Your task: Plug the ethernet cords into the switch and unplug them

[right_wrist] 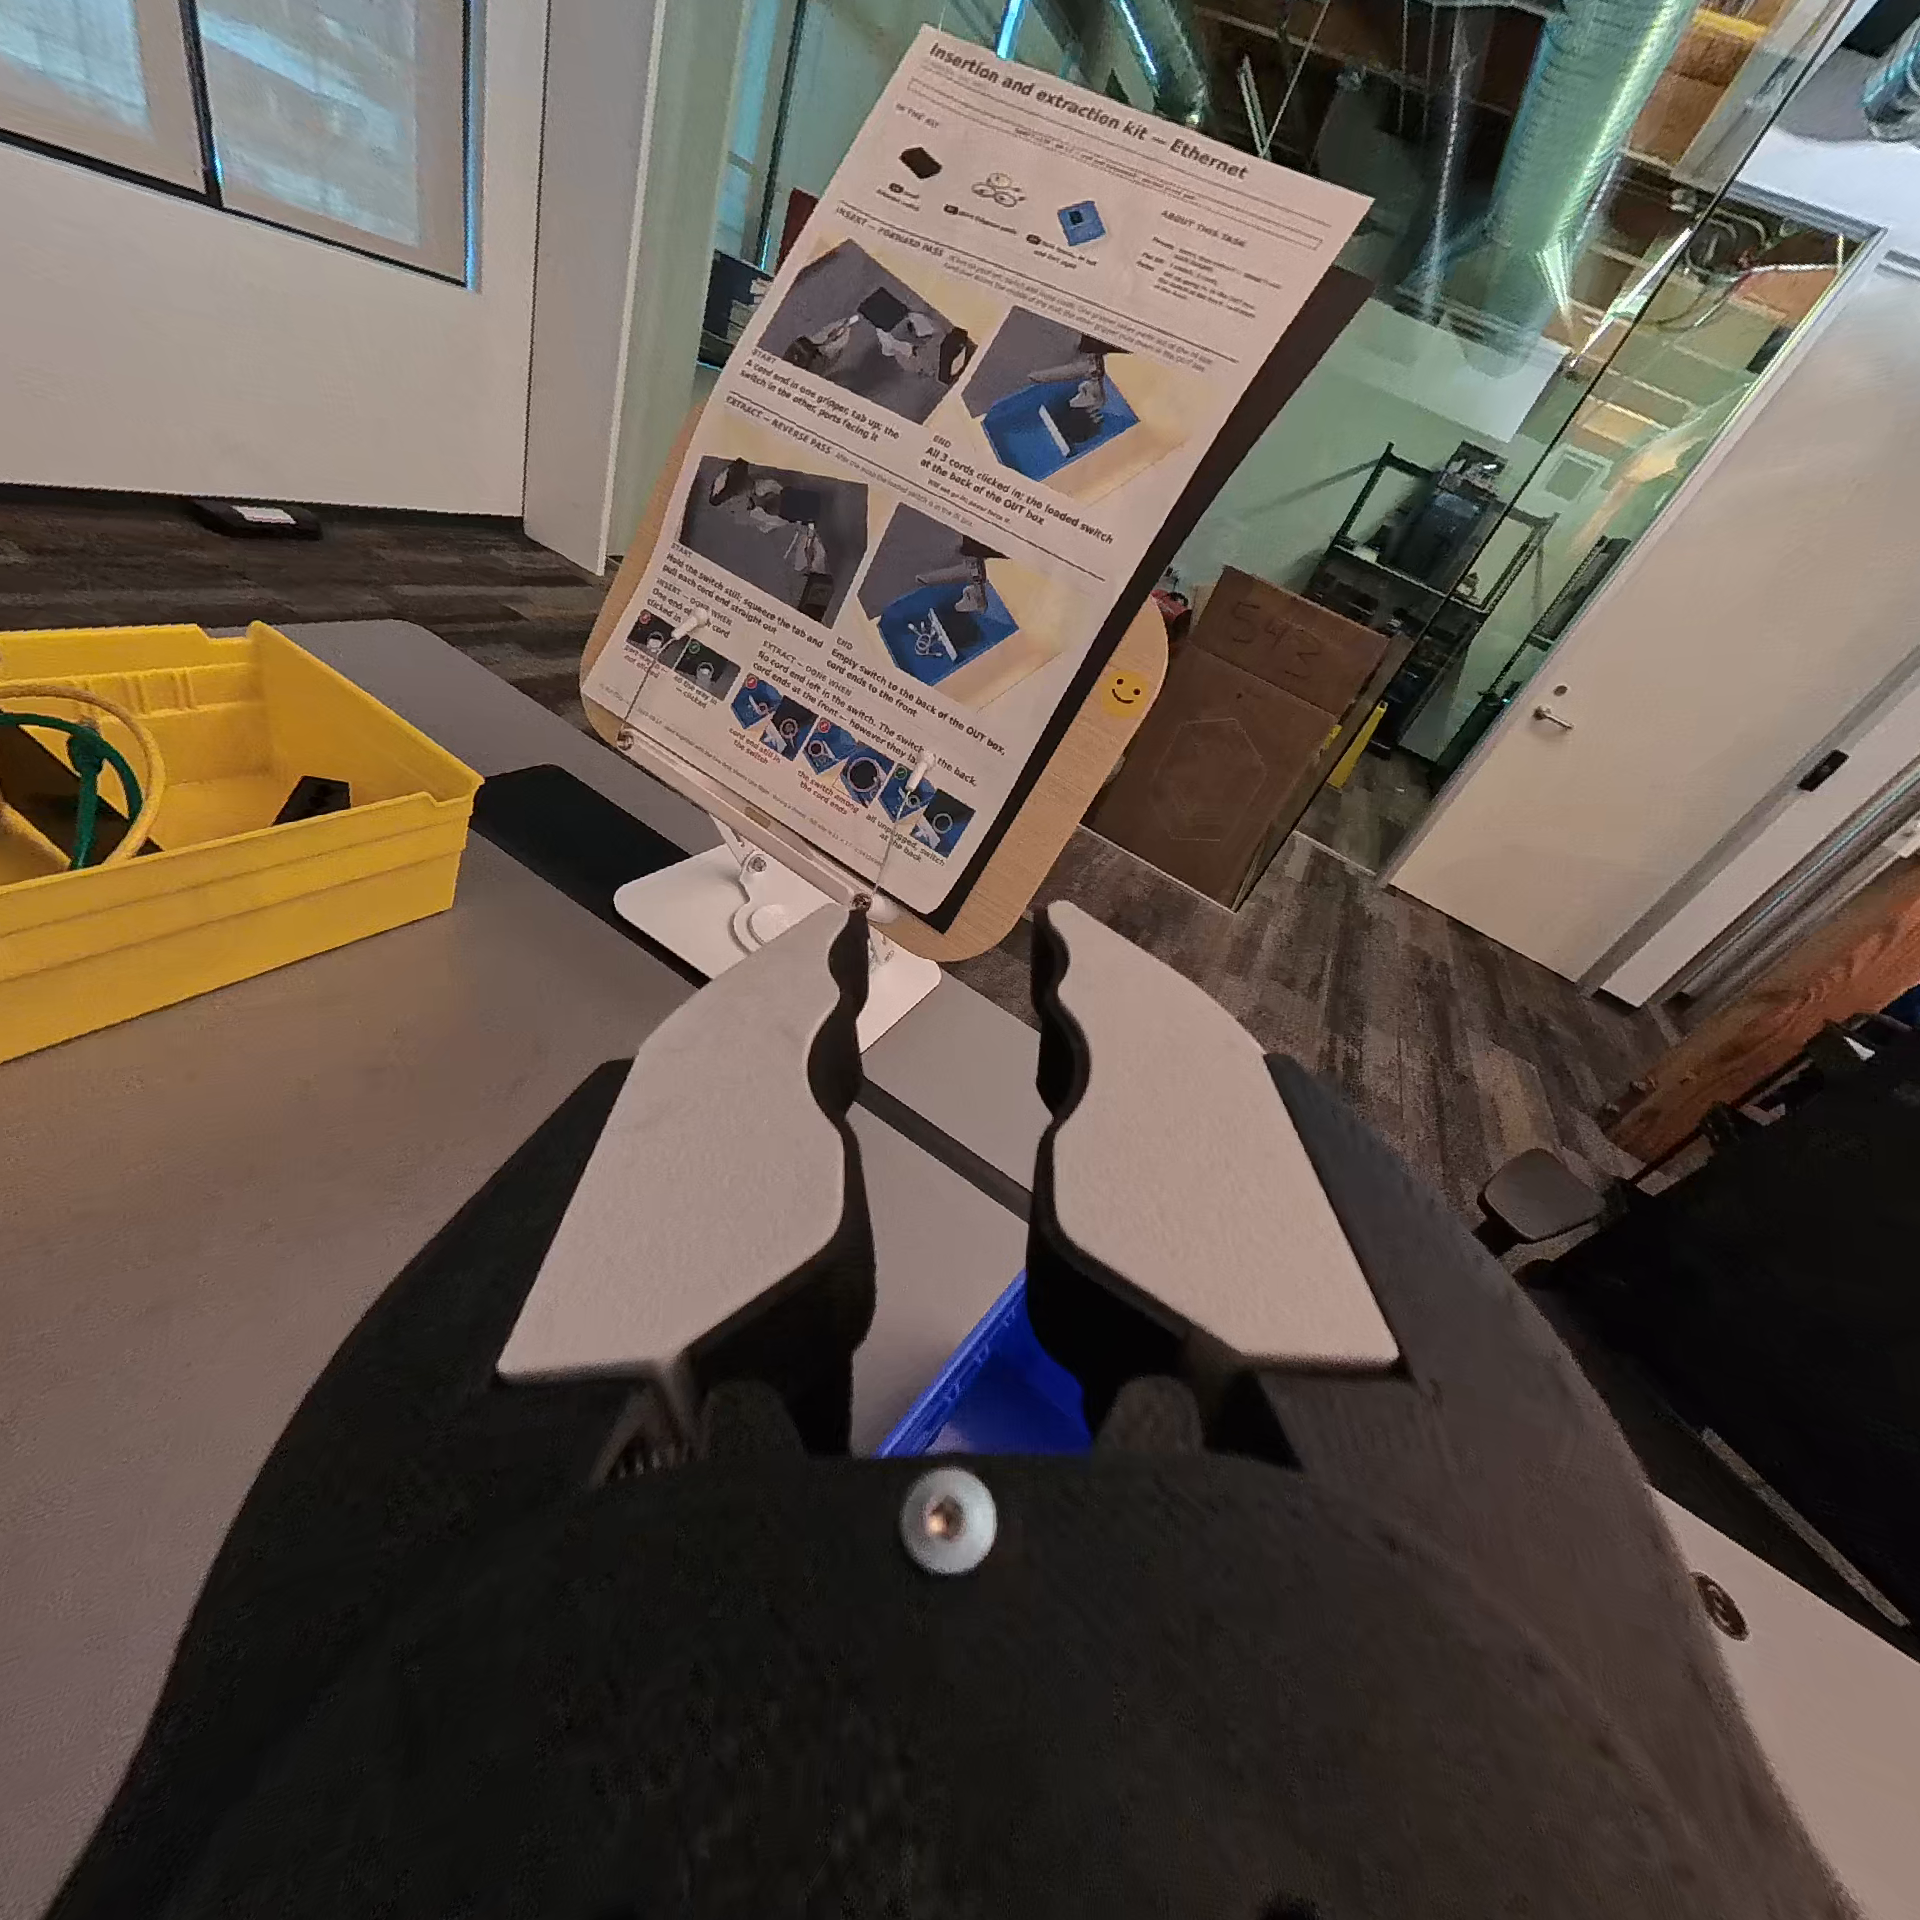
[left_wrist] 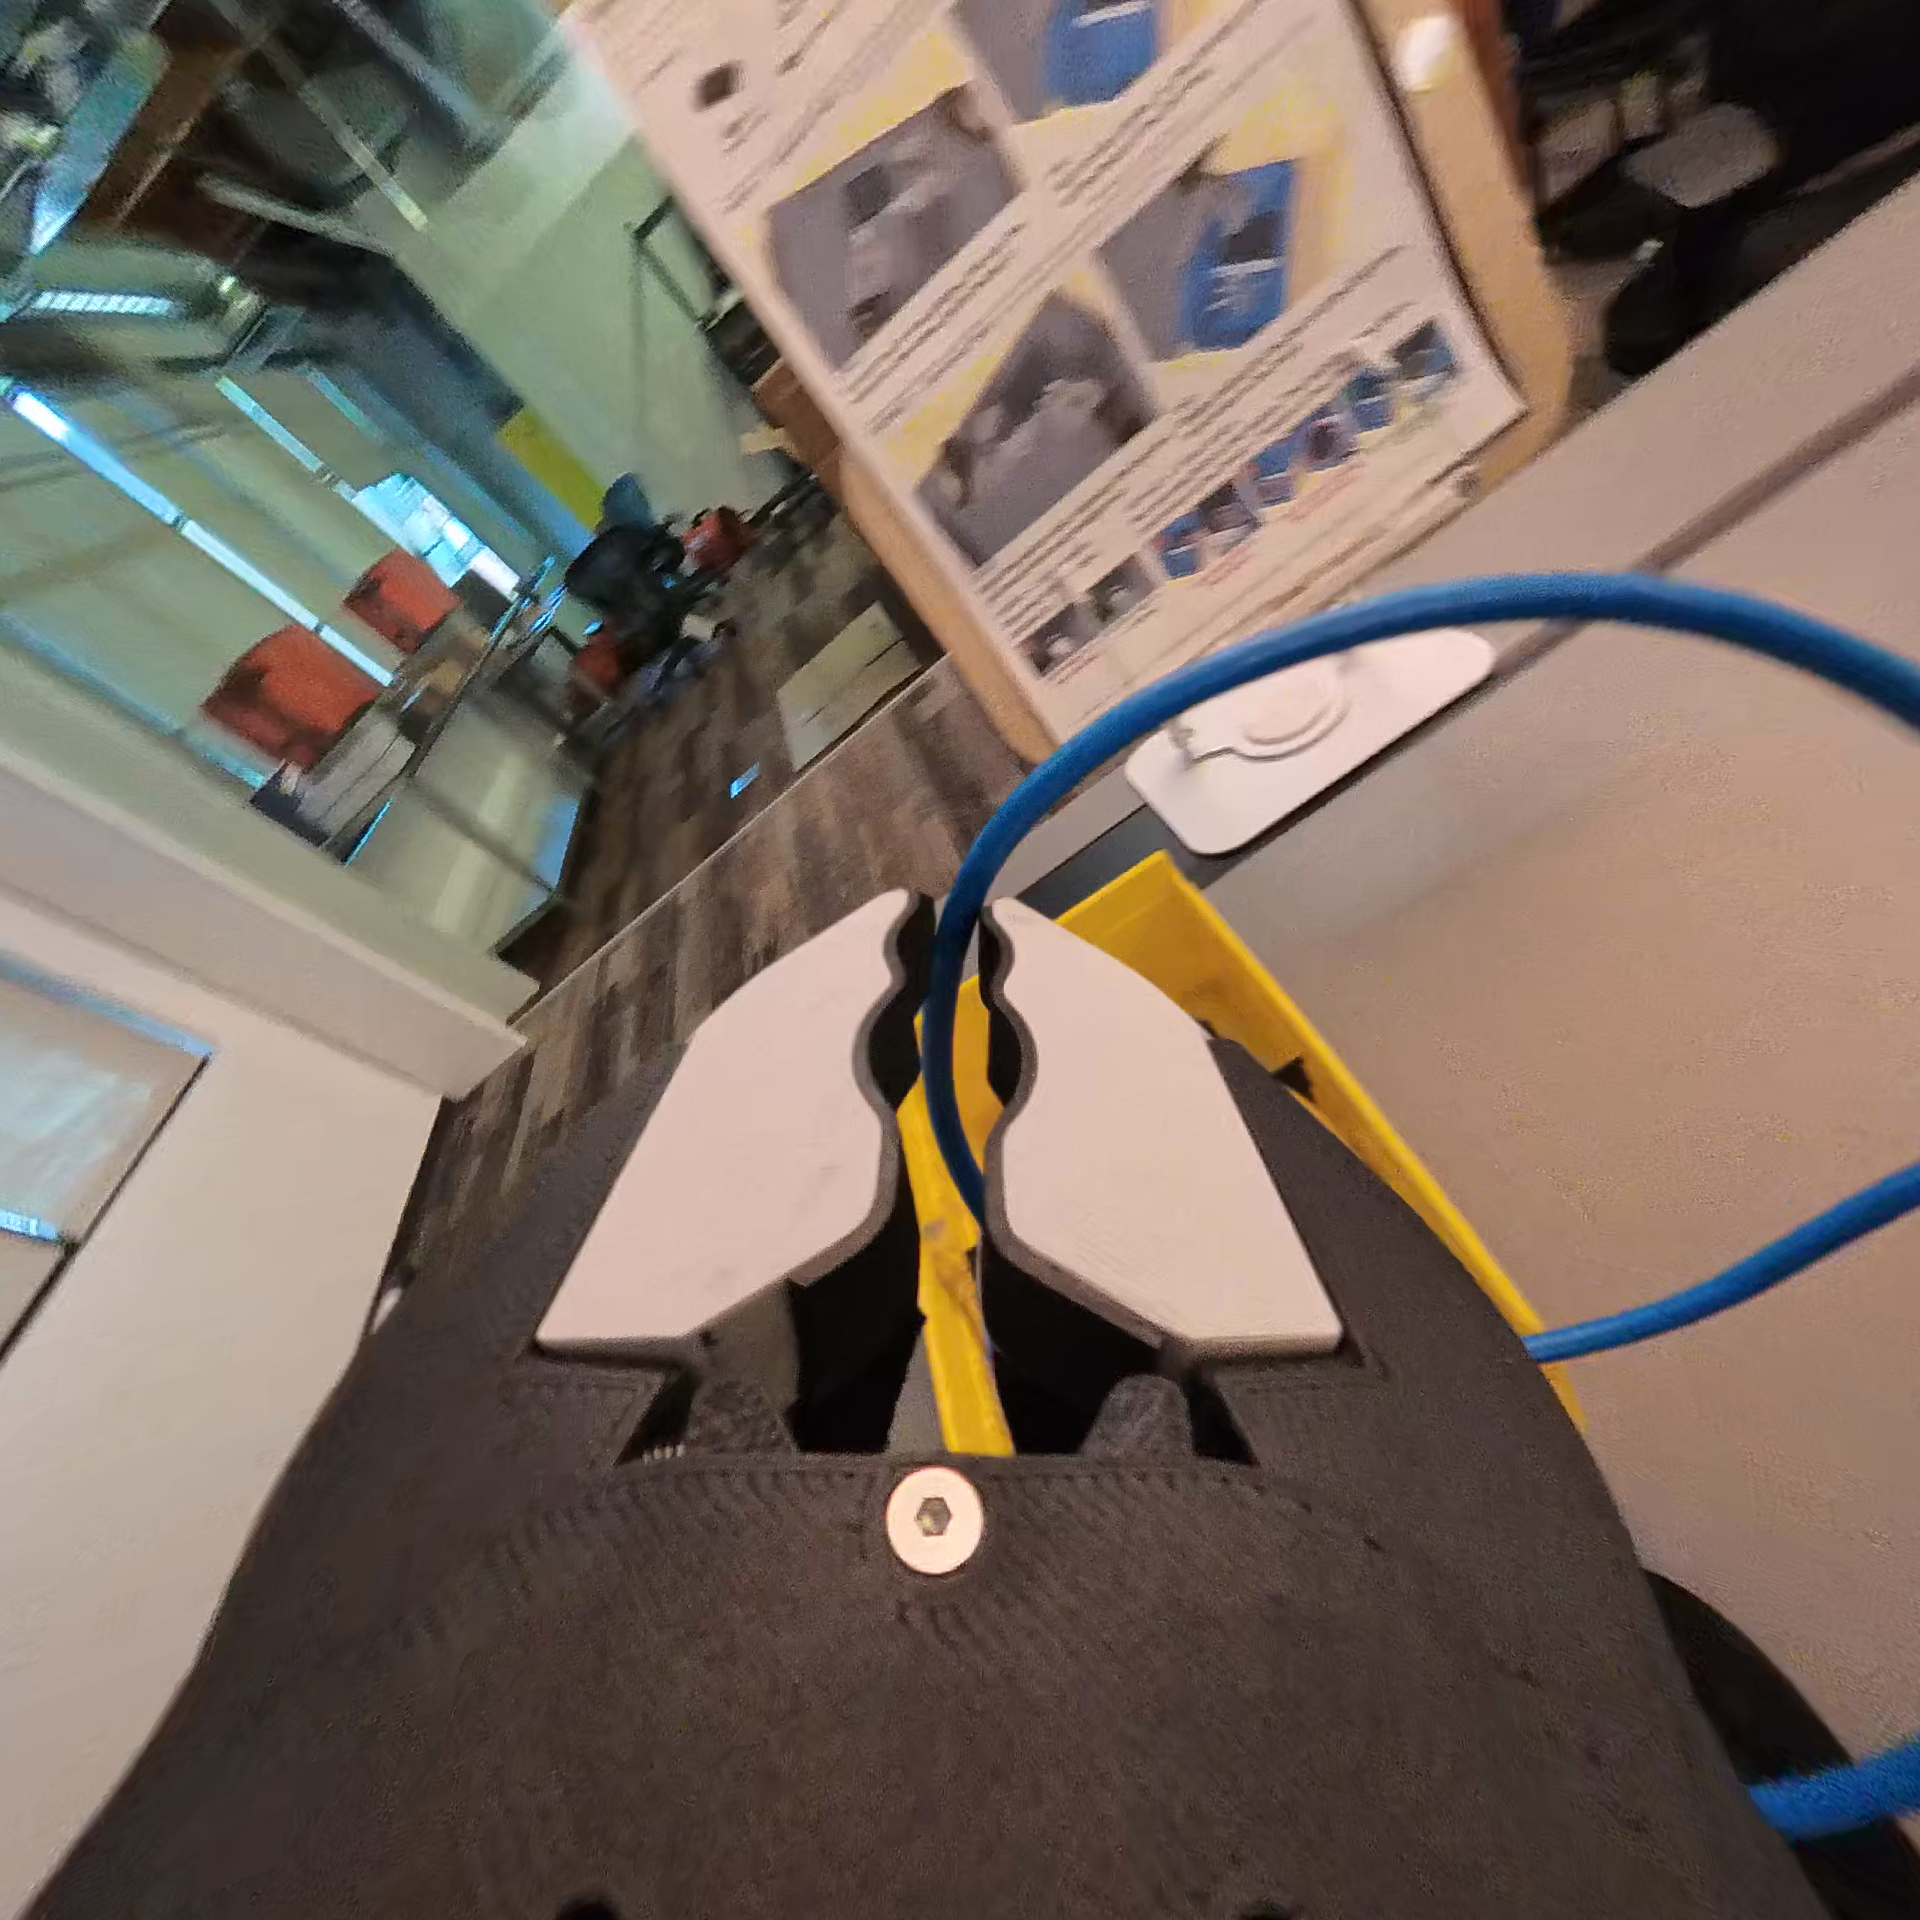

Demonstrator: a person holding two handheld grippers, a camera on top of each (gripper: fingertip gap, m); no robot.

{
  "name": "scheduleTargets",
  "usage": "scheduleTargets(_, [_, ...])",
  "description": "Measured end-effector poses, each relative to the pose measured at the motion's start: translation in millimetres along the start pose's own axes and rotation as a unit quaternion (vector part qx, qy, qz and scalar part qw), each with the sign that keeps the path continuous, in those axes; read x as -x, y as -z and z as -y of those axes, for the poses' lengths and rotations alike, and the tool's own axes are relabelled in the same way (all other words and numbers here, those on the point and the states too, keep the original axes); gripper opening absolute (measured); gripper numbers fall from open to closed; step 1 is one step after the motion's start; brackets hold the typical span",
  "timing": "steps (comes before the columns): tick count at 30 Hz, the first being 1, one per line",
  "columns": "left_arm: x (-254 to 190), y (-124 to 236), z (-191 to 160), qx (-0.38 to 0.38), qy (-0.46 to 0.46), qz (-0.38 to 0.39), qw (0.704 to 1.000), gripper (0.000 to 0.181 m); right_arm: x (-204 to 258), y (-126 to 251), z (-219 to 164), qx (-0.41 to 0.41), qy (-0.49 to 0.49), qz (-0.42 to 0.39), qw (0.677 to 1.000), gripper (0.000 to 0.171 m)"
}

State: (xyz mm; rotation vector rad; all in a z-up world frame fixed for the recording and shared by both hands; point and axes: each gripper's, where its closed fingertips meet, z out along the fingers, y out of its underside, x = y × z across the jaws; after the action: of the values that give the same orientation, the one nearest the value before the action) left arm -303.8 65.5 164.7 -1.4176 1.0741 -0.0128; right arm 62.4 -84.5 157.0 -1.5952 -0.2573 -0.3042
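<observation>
In the left wrist view my left gripper (left_wrist: pixel 956 920) is tilted over the corner of a yellow bin (left_wrist: pixel 1236 987). Its jaws are nearly closed on a blue ethernet cord (left_wrist: pixel 1455 601), which runs down between them and loops out to the right over the grey table (left_wrist: pixel 1610 987). The cord's plug is hidden. In the right wrist view my right gripper (right_wrist: pixel 940 925) is open and empty above the table, with a blue bin (right_wrist: pixel 987 1382) showing below between its jaws. The yellow bin (right_wrist: pixel 343 862) at the left holds a green cord (right_wrist: pixel 104 774), a cream cord (right_wrist: pixel 145 727) and a small black box (right_wrist: pixel 312 802).
An instruction sheet on a wooden board (right_wrist: pixel 966 499) stands on a white base (right_wrist: pixel 769 914) at the table's far edge; it also shows in the left wrist view (left_wrist: pixel 1143 343). Beyond are carpet floor, glass walls, a cardboard box (right_wrist: pixel 1247 727) and a dark chair (right_wrist: pixel 1714 1299) at the right. One gripper's finger ends stand about 40 cm off the other's.
</observation>
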Motion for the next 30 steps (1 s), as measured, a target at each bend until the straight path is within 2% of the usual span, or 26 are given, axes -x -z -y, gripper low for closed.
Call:
scheduleTargets(3, [-51.0,-17.4,21.2,-0.009,-0.033,-0.056,0.998,0.006,-3.6,1.6,-10.0,0.031,0.004,-0.001,1.0,0.031])
scheduleTargets(5, [-94.9,-28.5,30.7,-0.006,-0.039,-0.12,0.992,0.006,-24.1,8.6,-39.0,0.115,0.025,-0.039,0.992,0.03])
scheduleTargets(6, [-117.3,-35.0,33.0,0.0,-0.045,-0.147,0.988,0.006,-36.6,16.8,-62.6,0.177,0.023,-0.056,0.982,0.024])
scheduleTargets(8, [-159.8,-51.1,29.6,0.027,-0.07,-0.183,0.98,0.006,-58.5,42.0,-119.8,0.307,-0.066,-0.076,0.946,0.024])
scheduleTargets(10, [-199.1,-69.5,19.6,0.051,-0.122,-0.201,0.971,0.006,-84.2,70.1,-168.8,0.393,-0.161,-0.114,0.898,0.036])
scheduleTargets(12, [-233.9,-87.9,3.3,0.079,-0.165,-0.222,0.958,0.005,-114.7,96.4,-205.8,0.435,-0.189,-0.168,0.864,0.041])
scheduleTargets(14, [-259.9,-104.6,-14.6,0.112,-0.178,-0.239,0.948,0.005,-130.5,114.9,-231.3,0.453,-0.203,-0.185,0.848,0.046])
scheduleTargets(16, [-277.5,-118.5,-32.2,0.141,-0.179,-0.247,0.942,0.005,-128.9,130.0,-251.7,0.472,-0.244,-0.175,0.829,0.05])
scheduleTargets(18, [-290.1,-130.6,-47.7,0.164,-0.173,-0.249,0.939,0.005,-121.8,146.1,-274.1,0.51,-0.277,-0.166,0.797,0.05])
scheduleTargets(20, [-299.2,-142.5,-57.3,0.173,-0.159,-0.243,0.941,0.005,-102.2,151.7,-293.2,0.545,-0.301,-0.112,0.774,0.048])
scheduleTargets(22, [-307.5,-150.9,-64.9,0.178,-0.148,-0.241,0.943,0.005,-87.8,147.4,-306.1,0.557,-0.318,-0.063,0.764,0.039])
scheduleTargets(24, [-314.1,-154.2,-74.7,0.192,-0.15,-0.249,0.937,0.005,-85.8,145.2,-319.6,0.57,-0.326,-0.055,0.752,0.026])
scheduleTargets(26, [-316.8,-156.4,-77.1,0.196,-0.135,-0.256,0.937,0.014,-80.8,144.6,-329.2,0.581,-0.336,-0.036,0.74,0.009])
scheduleTargets(28, [-317.4,-154.1,-76.6,0.206,-0.111,-0.276,0.932,0.033,-81.7,142.3,-332.1,0.577,-0.343,-0.028,0.74,0.009])
scheduleTargets(30, [-311.7,-149.8,-71.5,0.207,-0.09,-0.291,0.93,0.035,-89.5,141.6,-333.6,0.574,-0.34,-0.048,0.744,0.008])
